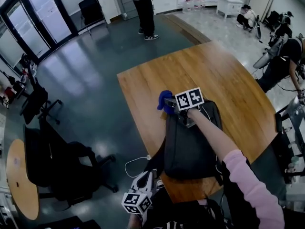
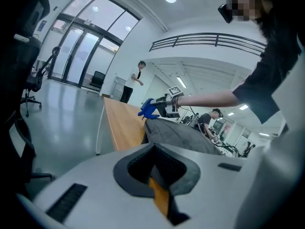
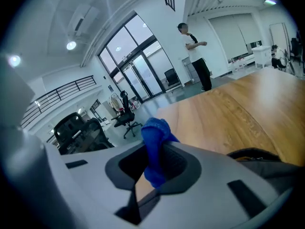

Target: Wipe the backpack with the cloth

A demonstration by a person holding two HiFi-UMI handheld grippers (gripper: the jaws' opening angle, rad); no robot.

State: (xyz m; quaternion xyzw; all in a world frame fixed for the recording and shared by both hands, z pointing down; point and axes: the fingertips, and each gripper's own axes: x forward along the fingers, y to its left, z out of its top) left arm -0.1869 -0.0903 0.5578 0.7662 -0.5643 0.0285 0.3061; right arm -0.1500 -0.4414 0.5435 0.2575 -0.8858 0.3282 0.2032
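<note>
— Is there any print we can read?
— Square markers on the cubes (image 1: 189, 99); any lettering is too small for us to tell.
— And the cloth?
— Our right gripper (image 3: 157, 168) is clamped on the blue cloth (image 1: 164, 100). It is at the far left corner of the backpack (image 1: 190, 144), which lies by the table's (image 1: 228, 75) near edge. Our left gripper (image 2: 155, 170) hangs off that edge, jaws together on nothing.
— Around us?
— Black chairs (image 1: 57, 163) are left of the table. A person (image 1: 144, 8) stands beyond its far corner.
</note>
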